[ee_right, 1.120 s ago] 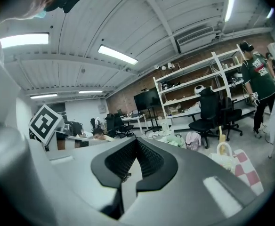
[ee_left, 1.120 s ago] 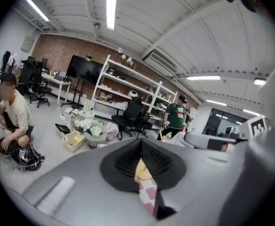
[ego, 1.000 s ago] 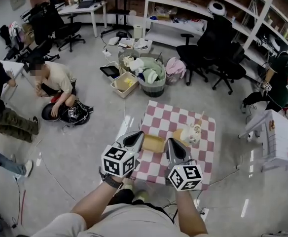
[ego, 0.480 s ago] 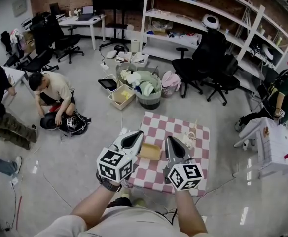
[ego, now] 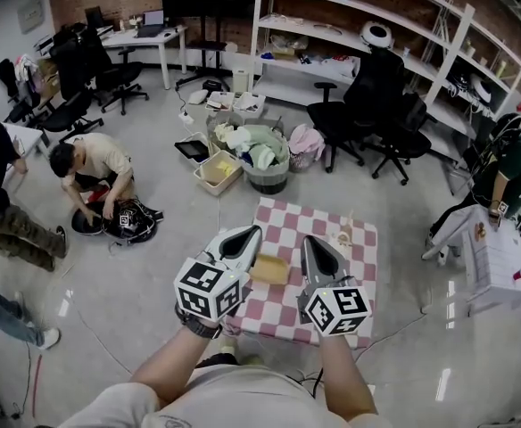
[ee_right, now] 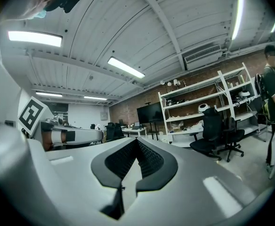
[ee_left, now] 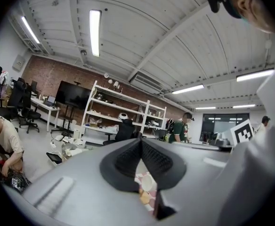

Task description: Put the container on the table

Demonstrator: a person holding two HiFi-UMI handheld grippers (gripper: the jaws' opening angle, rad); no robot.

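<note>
Left gripper (ee_left: 141, 141) jaws together, nothing between, checked tablecloth (ee_left: 138, 177) glimpsed below, white shelves (ee_left: 110, 111) beyond

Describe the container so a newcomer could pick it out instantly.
Find the pink-and-white checkered table mid-floor. The container is the open tan box at its near left side, flat and square, unlike the pale lumpy items farther back.

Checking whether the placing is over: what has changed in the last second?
Nothing was taken hold of or let go. The left gripper and right gripper have hardly moved; both stay shut and empty above the near side of the checkered table. The tan container lies on the table as before, seen between them in the head view. Only the camera's framing shifted a little.
</note>
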